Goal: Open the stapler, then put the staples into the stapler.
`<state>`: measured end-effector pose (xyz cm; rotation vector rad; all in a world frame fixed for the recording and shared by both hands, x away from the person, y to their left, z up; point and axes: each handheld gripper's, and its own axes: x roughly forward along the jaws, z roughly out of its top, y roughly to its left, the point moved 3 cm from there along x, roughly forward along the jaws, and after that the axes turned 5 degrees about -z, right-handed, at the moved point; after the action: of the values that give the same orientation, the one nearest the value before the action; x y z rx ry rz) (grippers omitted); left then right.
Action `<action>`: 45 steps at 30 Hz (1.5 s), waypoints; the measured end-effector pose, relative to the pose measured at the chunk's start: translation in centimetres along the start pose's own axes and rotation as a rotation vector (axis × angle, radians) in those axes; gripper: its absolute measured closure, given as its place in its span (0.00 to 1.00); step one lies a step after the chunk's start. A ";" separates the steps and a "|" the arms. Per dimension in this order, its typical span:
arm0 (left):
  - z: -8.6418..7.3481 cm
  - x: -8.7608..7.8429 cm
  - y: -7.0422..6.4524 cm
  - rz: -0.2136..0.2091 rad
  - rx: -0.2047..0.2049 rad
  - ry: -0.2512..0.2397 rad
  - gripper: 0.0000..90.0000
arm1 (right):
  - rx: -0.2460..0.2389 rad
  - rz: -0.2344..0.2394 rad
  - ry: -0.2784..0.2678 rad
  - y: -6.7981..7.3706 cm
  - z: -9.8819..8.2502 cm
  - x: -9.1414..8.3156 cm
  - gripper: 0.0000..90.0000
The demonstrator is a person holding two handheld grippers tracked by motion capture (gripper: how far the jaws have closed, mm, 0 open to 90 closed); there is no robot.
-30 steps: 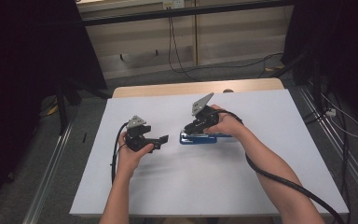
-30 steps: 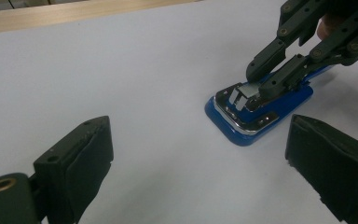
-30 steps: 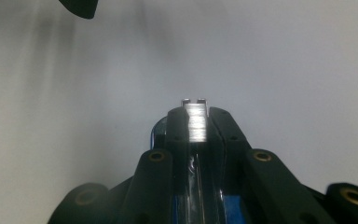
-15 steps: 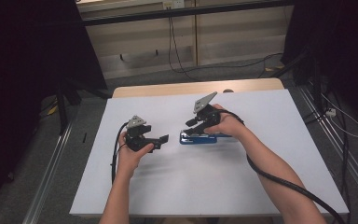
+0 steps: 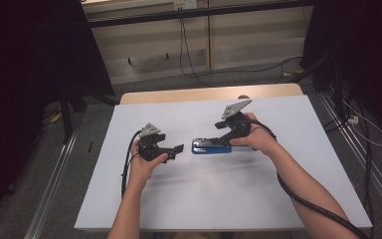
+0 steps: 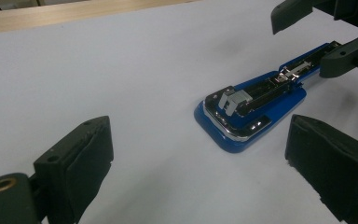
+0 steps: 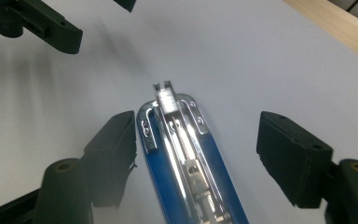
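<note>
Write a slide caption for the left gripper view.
Open left claw faces a blue stapler lying on the white table.

Blue stapler lies flat mid-counter, between left gripper and right gripper. White surface bare on every other side; near half wide open for passage.

The high view was dimly lit, its left and right edges lost in darkness, while the white sheet-covered table was evenly lit. In the right gripper view, glare was seen on the blue stapler's chrome metal track; near jaws were softly blurred, and faint shadows were cast at upper left.
</note>
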<state>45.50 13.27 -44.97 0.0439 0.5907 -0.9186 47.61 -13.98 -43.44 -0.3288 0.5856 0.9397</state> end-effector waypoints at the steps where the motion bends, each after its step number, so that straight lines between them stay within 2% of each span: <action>1: 0.0 0.0 0.0 -0.001 0.001 -0.002 0.09 | 0.005 -0.010 -0.004 0.0 -0.1 -0.2 0.27; 2: 0.0 0.1 -0.1 -0.001 0.003 -0.001 0.09 | 0.015 -0.018 -0.010 0.0 -0.3 -0.5 0.27; 4: 0.0 0.1 -0.2 -0.002 0.003 0.002 0.09 | 0.012 -0.067 -0.008 0.0 -0.8 -1.2 0.22; 7: 0.0 0.0 -0.2 -0.002 0.007 0.008 0.09 | 0.031 -0.105 -0.014 0.2 -1.4 -1.9 0.18; 11: 0.0 -0.1 -0.2 -0.002 0.006 0.007 0.09 | 0.060 -0.131 -0.033 0.4 -2.3 -2.8 0.15; 14: -0.1 0.1 -0.4 -0.003 0.008 0.014 0.09 | 0.057 -0.172 -0.027 0.5 -3.1 -3.5 0.14; 30: -0.2 0.4 -0.6 -0.007 0.015 0.027 0.09 | 0.131 -0.257 -0.041 0.2 -6.4 -5.6 0.12; 34: -0.1 0.5 -0.6 -0.008 0.012 0.021 0.09 | 0.117 -0.276 -0.032 0.2 -6.7 -5.9 0.12; 39: -0.2 0.5 -0.6 -0.009 0.015 0.030 0.09 | 0.135 -0.279 -0.043 0.1 -7.1 -6.1 0.12; 45: -0.1 0.3 -0.6 -0.007 0.010 0.015 0.09 | 0.141 -0.290 -0.046 0.1 -7.4 -6.4 0.12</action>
<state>45.19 12.74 -45.05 0.0581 0.6009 -0.9284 42.17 -21.88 -45.47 -0.2570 0.5425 0.6222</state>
